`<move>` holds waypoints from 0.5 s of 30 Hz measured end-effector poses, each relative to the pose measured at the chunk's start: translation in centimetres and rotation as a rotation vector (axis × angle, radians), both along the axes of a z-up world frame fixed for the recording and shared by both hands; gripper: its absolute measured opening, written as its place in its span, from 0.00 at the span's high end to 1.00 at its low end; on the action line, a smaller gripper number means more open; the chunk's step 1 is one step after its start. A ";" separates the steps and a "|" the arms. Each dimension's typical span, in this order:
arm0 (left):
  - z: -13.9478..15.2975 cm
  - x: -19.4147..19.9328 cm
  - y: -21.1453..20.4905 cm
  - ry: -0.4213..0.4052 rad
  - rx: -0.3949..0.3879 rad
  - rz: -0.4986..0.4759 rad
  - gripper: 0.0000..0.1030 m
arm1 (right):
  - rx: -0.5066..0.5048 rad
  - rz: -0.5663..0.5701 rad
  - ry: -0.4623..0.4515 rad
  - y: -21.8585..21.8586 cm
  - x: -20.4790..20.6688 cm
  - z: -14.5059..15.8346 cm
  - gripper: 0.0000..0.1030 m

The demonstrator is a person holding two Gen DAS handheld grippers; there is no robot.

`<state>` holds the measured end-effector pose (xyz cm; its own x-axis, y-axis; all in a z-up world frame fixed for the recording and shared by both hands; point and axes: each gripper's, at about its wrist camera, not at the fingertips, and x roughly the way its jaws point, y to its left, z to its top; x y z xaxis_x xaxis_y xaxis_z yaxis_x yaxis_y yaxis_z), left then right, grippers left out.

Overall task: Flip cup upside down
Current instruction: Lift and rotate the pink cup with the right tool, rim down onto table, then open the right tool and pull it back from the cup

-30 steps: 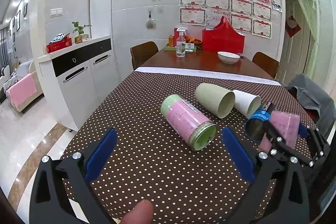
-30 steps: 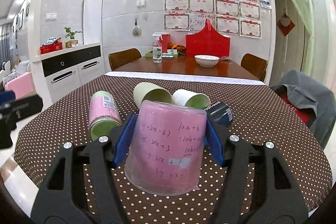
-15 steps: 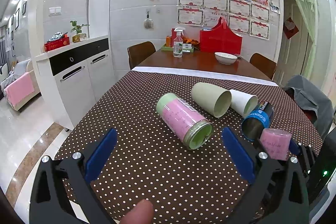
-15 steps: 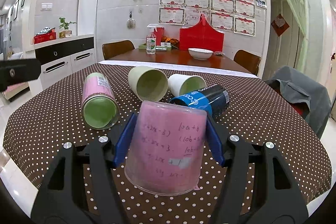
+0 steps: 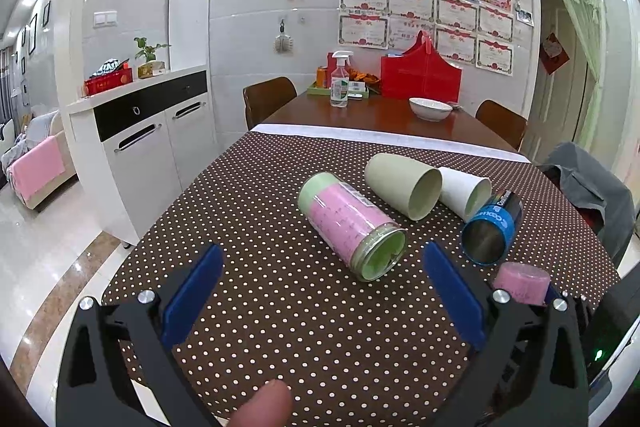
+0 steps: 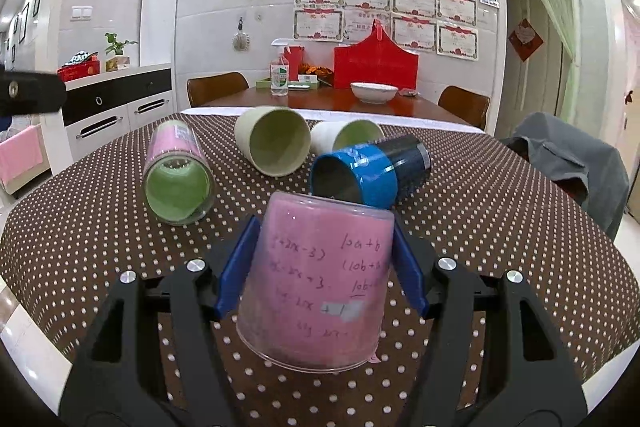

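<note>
My right gripper [image 6: 325, 263] is shut on a pink cup [image 6: 316, 279] with handwritten formulas. The cup is upside down, its wide rim low over the dotted tablecloth [image 6: 500, 227]; whether the rim touches the cloth I cannot tell. The same cup [image 5: 520, 281] shows at the right edge of the left wrist view. My left gripper [image 5: 320, 287] is open and empty above the cloth, short of a pink-and-green cup [image 5: 352, 223] lying on its side.
Lying on their sides are a green cup [image 6: 274, 141], a white cup [image 6: 344, 135] and a blue cup [image 6: 368, 175], just beyond the held cup. A grey jacket [image 6: 568, 163] hangs on a chair at right. A white cabinet [image 5: 148, 139] stands left.
The right gripper has carried the pink cup lower and closer to the near table edge, still upside down. The left gripper has barely moved.
</note>
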<state>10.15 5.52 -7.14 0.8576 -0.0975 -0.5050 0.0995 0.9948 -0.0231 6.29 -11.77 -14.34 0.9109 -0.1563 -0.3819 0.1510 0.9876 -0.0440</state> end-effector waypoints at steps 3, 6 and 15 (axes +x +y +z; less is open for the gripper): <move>-0.1 -0.1 0.0 0.001 0.002 -0.002 0.04 | -0.010 0.021 0.005 0.4 -0.3 -0.3 0.36; -0.1 -0.2 -0.1 -0.001 0.001 -0.004 0.04 | 0.005 0.039 0.005 0.3 -0.6 -0.4 0.20; 0.2 -0.3 -0.4 -0.005 0.002 -0.010 0.04 | 0.010 0.068 0.012 0.6 -0.8 0.4 0.06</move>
<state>9.90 5.13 -6.97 0.8593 -0.1054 -0.5005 0.1098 0.9937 -0.0207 5.48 -11.16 -13.90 0.9144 -0.0907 -0.3944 0.0833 0.9959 -0.0358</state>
